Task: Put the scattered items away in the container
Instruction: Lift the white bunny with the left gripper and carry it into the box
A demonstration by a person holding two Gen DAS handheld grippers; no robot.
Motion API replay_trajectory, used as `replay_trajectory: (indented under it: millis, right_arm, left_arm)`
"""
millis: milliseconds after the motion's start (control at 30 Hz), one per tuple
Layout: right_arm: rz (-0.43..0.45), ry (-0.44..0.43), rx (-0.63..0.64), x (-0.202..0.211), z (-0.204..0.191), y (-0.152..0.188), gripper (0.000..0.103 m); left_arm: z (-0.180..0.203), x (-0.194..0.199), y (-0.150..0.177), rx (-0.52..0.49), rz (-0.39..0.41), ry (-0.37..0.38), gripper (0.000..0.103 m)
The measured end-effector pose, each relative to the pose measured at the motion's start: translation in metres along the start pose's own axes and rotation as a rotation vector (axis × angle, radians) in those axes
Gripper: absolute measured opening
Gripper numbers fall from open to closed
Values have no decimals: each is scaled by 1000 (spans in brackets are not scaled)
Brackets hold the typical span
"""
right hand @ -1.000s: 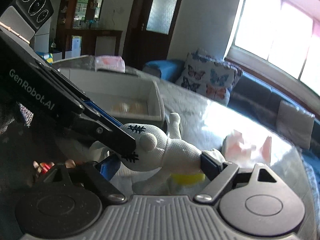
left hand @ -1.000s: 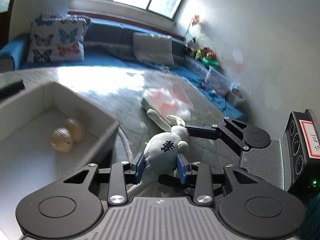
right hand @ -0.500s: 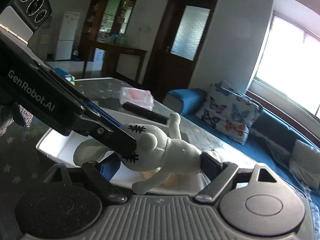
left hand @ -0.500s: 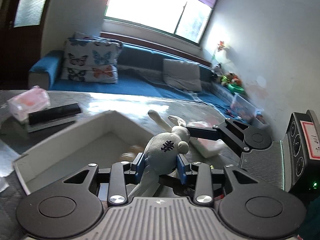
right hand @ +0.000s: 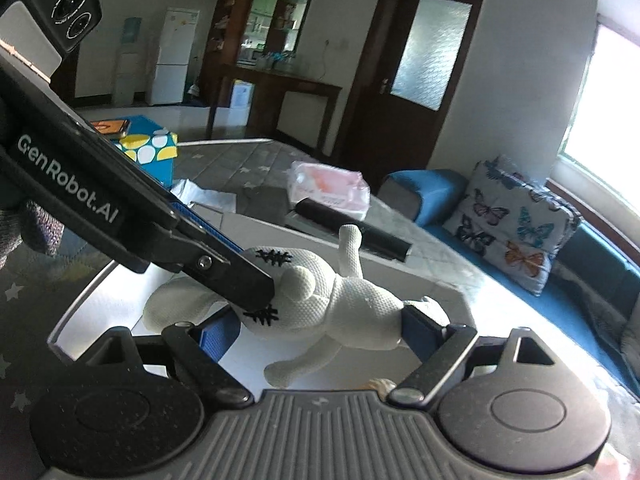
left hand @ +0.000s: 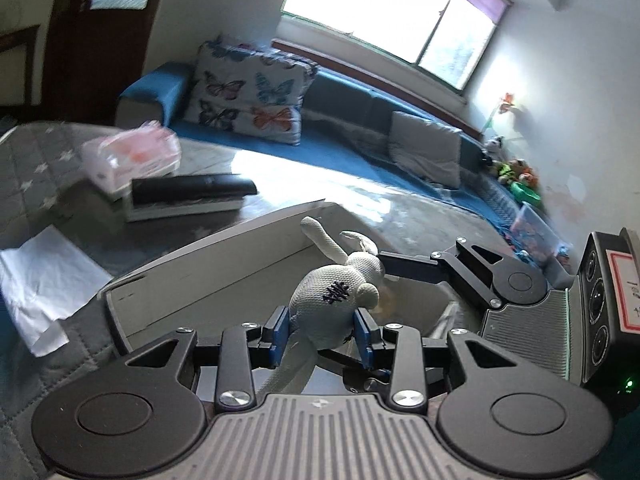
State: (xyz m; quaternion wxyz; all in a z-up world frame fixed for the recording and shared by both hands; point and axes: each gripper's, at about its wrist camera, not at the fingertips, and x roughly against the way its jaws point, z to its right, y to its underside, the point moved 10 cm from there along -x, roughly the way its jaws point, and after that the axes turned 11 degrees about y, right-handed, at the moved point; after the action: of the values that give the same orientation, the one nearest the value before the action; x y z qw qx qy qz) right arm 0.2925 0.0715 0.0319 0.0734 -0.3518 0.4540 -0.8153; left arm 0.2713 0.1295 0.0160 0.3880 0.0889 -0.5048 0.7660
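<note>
- A white knitted rabbit toy (left hand: 334, 304) hangs in the air above an open white container (left hand: 208, 276), gripped by both tools at once.
- The left gripper (left hand: 320, 330) is nearly closed, its blue pads (left hand: 279, 330) pinching the toy's head from both sides.
- The right gripper (right hand: 316, 332) is spread wide, its pads (right hand: 416, 330) pressing on the toy's body lengthwise, head end to tail end.
- The container sits on a grey quilted table (left hand: 36, 168).
- Beyond the container's far edge lie a black remote (left hand: 194, 188) and a pink tissue pack (left hand: 132, 156).
</note>
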Motion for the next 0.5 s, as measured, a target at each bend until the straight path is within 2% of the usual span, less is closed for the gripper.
replay_trajectory:
  millis: [300, 500]
  right_arm:
    - [-62, -52, 54, -45, -18, 8, 89]
    - [-82, -58, 65, -50, -22, 12, 89]
  left_arm:
    - [-31, -9, 5, 84, -20, -56, 37]
    - [-37, -15, 8, 99, -33, -70, 37]
